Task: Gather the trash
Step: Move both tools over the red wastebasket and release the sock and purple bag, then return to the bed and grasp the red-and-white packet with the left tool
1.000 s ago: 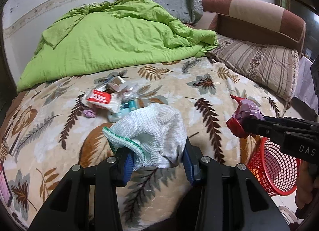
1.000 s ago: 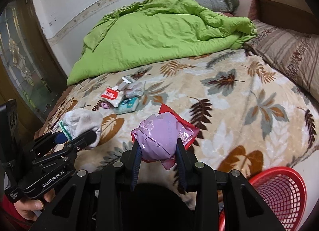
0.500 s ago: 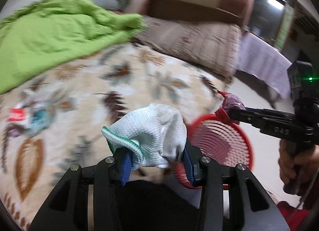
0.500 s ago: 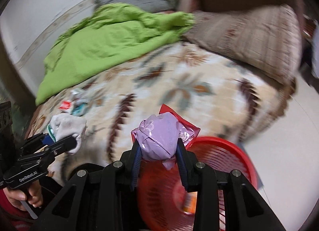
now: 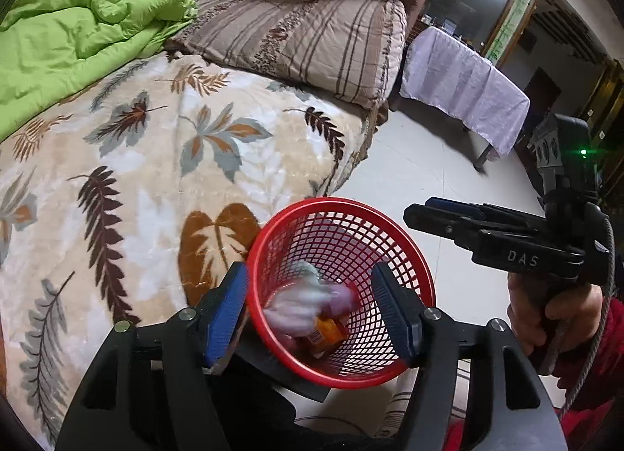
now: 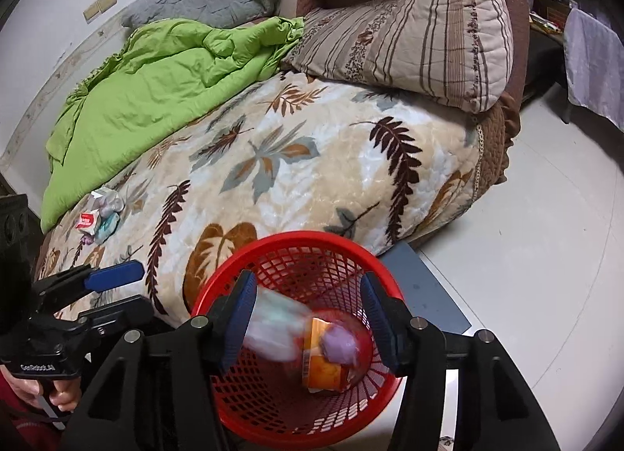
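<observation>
**Both grippers over basket, jaws parting**

Bed point(image 6: 312, 162) with leaf blanket fills the room's left; red basket point(image 5: 423, 279) stands on the floor beside it. Left gripper point(image 5: 312, 314) and right gripper point(image 6: 308, 318) hang above it, jaws opening, nothing between the pads. Blurred white cloth point(image 5: 300, 306) and purple wad point(image 6: 339, 345) are inside the basket. More trash point(image 6: 97, 217) lies on the bed.

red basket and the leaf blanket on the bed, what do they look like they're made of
Red basket: looks like moulded plastic, slightly glossy; its wall is an open lattice of small holes under a smooth solid rim.

Leaf blanket: seemingly a plush, fleece-like fabric; its surface shows a soft, uneven sheen and a crushed pile, with a printed leaf pattern. The exact fibre cannot be told.
</observation>
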Action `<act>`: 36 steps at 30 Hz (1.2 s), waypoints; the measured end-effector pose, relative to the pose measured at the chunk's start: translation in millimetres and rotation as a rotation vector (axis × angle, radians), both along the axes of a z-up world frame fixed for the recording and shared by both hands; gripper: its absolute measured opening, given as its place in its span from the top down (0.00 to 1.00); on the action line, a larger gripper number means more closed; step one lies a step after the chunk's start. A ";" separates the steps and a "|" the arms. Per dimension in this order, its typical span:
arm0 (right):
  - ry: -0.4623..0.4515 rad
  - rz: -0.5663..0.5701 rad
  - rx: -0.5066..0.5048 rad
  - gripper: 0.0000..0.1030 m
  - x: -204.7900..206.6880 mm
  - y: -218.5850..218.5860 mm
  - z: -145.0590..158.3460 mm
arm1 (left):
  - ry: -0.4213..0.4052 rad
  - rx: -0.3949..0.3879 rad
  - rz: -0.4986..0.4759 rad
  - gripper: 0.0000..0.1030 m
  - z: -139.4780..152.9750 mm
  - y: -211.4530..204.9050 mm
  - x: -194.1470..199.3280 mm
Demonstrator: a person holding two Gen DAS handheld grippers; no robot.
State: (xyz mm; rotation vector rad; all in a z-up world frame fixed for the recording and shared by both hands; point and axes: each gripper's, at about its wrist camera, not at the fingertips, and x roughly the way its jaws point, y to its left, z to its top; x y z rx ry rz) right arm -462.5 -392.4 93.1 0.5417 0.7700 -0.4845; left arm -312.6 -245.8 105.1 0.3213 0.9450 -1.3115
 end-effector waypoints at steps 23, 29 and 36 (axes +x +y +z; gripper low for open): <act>-0.054 0.413 0.003 0.42 168.3 117.0 8.3 | -0.033 -0.033 0.611 0.35 15.2 181.1 141.1; -0.065 0.502 -0.029 0.42 207.0 143.4 16.6 | -0.049 -0.009 0.817 0.35 7.5 229.4 195.3; -0.096 0.569 -0.037 0.42 235.2 163.3 24.6 | 0.076 -0.036 0.982 0.35 -15.5 250.6 267.0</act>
